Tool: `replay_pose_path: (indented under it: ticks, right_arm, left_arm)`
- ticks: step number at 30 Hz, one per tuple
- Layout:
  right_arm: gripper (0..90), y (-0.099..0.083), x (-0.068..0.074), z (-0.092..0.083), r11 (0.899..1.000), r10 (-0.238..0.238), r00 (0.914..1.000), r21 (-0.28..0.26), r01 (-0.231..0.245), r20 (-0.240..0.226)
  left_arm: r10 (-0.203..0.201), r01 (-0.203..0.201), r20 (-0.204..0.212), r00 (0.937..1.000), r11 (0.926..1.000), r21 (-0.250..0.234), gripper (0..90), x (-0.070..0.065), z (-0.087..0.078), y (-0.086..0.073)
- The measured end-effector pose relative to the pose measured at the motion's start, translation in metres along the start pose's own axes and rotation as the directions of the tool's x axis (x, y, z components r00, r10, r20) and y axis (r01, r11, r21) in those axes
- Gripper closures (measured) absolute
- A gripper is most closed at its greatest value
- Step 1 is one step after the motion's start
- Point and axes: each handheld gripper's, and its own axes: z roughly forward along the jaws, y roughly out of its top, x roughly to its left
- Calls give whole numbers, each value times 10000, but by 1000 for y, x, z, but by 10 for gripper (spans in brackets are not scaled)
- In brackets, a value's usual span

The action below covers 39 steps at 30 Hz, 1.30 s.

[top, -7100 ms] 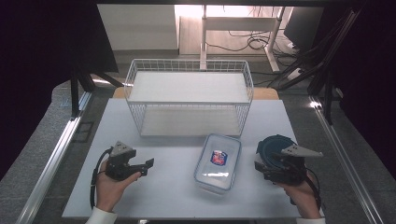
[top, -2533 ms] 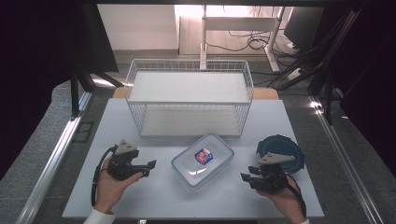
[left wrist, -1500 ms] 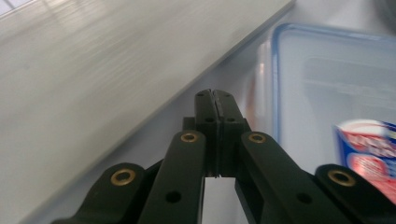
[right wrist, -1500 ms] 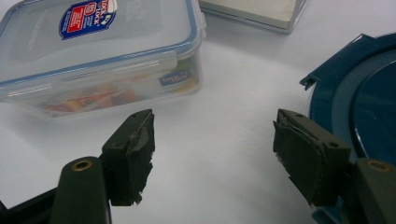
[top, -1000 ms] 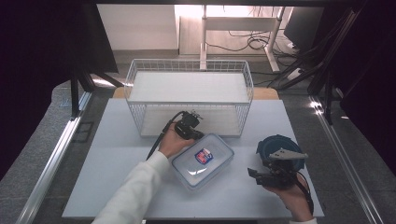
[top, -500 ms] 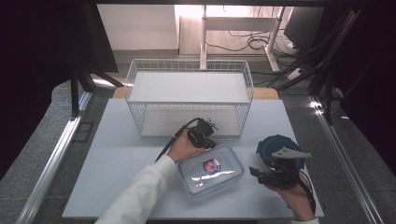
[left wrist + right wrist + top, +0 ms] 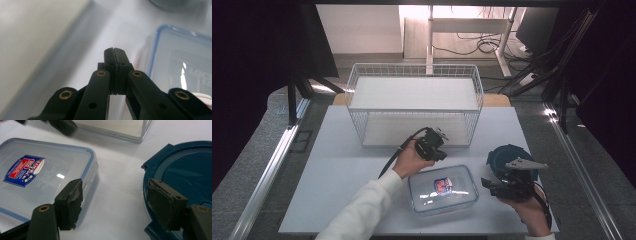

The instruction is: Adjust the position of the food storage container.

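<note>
My left tongs sit a little above the middle of the high view, in my left hand, between the wire basket and the clear box. Their jaws are pressed together with nothing between them; in the left gripper view the two tips meet over the white desk, just beside the blue-rimmed edge of the box.

The clear box lies flat on the desk in the lower middle of the high view, its lid on, with a blue and red label on top. I see nothing inside it through the lid.

My right tongs are in the lower right of the high view, spread wide and pinching nothing. In the right gripper view one jaw stands over the near corner of the clear box and the other over the rim of the round dark-blue container, with bare desk in between. Whether either jaw touches I cannot tell. That round container has its lid on, so its contents are hidden.

The wire basket stands at the far side of the desk, upper middle of the high view, with only a white floor panel inside.
</note>
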Motion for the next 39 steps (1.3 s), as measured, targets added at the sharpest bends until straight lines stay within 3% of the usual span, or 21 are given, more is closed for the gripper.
replay_pose_path:
  ticks: [3, 9, 11, 12, 14, 17, 19, 24, 27, 31, 34, 36, 39]
  right_arm:
    - [291, 1, 1, 0, 10000, -26, 10000, -6, 26, -46]
    - [291, 0, -2, 0, 10000, 49, 10000, 54, -48, -24]
    - [292, 0, -3, 0, 9999, 76, 10000, 102, -76, -4]
    - [291, -1, -4, 0, 9998, 120, 9999, 129, -120, -4]
    - [291, -1, -5, 1, 9997, 127, 9999, 189, -128, 42]
    - [316, -3, -7, 1, 9995, 168, 9999, 276, -169, 32]
    - [337, -3, -7, 0, 9994, 203, 9998, 289, -201, -55]
    - [457, -3, -5, 0, 9986, 123, 9990, 524, -100, -437]
    - [609, -4, -5, 1, 9981, 97, 9979, 621, -57, -646]
    - [754, -3, -3, 2, 9967, -50, 9952, 798, 128, -972]
    - [852, -4, 0, 4, 9954, -121, 9932, 931, 229, -1155]
    - [885, -4, 2, 6, 9936, -164, 9920, 1090, 301, -1249]
    - [889, -6, 6, 13, 9887, -305, 9918, 1421, 482, -1241]
  left_arm:
    - [-595, 576, -343, 9976, 9968, -548, 900, 7, -28, -13]
    - [-1565, 1455, -823, 9842, 9813, -1260, 816, 11, -72, -57]
    - [-1882, 1760, -737, 9794, 9733, -1473, 706, 11, -83, -74]
    - [-2018, 1888, -711, 9768, 9694, -1572, 601, 10, -87, -82]
    - [-2425, 2252, -692, 9677, 9544, -1958, 423, 8, -96, -99]
    - [-2937, 2694, -924, 9514, 9394, -2121, 260, 7, -103, -120]
    - [-3068, 2785, -1332, 9424, 9404, -1953, 203, 7, -107, -130]
    - [-3661, 3315, -1680, 9153, 9215, -2022, 157, 6, -116, -153]
    - [-3888, 3537, -1694, 9056, 9128, -2042, 147, 8, -117, -162]
    - [-4014, 3686, -1602, 9018, 9079, -1994, 141, 9, -118, -167]
    - [-3947, 3638, -1567, 9054, 9113, -1929, 141, 7, -118, -169]
    - [-3852, 3574, -1539, 9099, 9164, -1804, 142, 7, -116, -171]
    - [-3905, 3651, -1532, 9078, 9154, -1697, 142, 6, -115, -174]
